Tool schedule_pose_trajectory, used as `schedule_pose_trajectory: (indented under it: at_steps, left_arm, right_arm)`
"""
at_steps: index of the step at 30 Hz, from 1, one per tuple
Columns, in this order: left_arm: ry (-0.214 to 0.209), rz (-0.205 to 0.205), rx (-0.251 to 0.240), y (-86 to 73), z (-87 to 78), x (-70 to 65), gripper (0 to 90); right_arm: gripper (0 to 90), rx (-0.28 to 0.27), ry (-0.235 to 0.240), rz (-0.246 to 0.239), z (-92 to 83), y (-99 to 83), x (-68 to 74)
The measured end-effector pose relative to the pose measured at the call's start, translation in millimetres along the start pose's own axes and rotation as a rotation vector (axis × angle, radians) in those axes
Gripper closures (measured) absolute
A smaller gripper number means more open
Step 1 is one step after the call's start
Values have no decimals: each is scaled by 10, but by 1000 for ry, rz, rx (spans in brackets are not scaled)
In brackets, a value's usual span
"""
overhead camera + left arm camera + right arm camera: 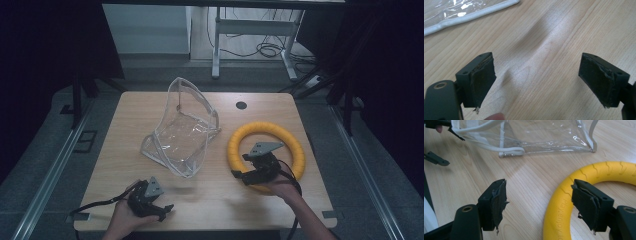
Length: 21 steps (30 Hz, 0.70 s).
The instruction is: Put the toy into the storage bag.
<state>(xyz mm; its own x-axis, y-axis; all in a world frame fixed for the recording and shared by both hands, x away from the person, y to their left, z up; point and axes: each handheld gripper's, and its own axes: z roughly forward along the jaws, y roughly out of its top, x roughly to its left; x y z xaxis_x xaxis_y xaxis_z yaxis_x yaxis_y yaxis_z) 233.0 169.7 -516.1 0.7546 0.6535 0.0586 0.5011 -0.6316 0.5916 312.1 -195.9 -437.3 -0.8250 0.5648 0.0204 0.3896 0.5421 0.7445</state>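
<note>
The yellow foam ring [266, 156] lies flat on the right part of the wooden table [210, 197]. The right gripper [246, 176] is over its near rim with jaws spread, one inside the ring and one outside; the pads seem not to press it. The clear plastic bag [181, 131] stands left of the ring. The left gripper [165, 210], also spread, holds nothing at the near left edge.

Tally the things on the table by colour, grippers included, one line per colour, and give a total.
Yellow: 1, the foam ring
Clear with white trim: 1, the plastic bag
Black: 2, the left gripper and the right gripper, both with jaws apart
Total: 4
</note>
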Motion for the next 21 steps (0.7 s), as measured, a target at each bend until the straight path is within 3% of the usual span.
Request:
schedule_pose_trajectory:
  at_steps: [21]
  left_arm:
    - [0, -4, -1, -1, -2, -2, 138]
  right_arm:
    - [282, 120, -34, 8, -30, 3, -256]
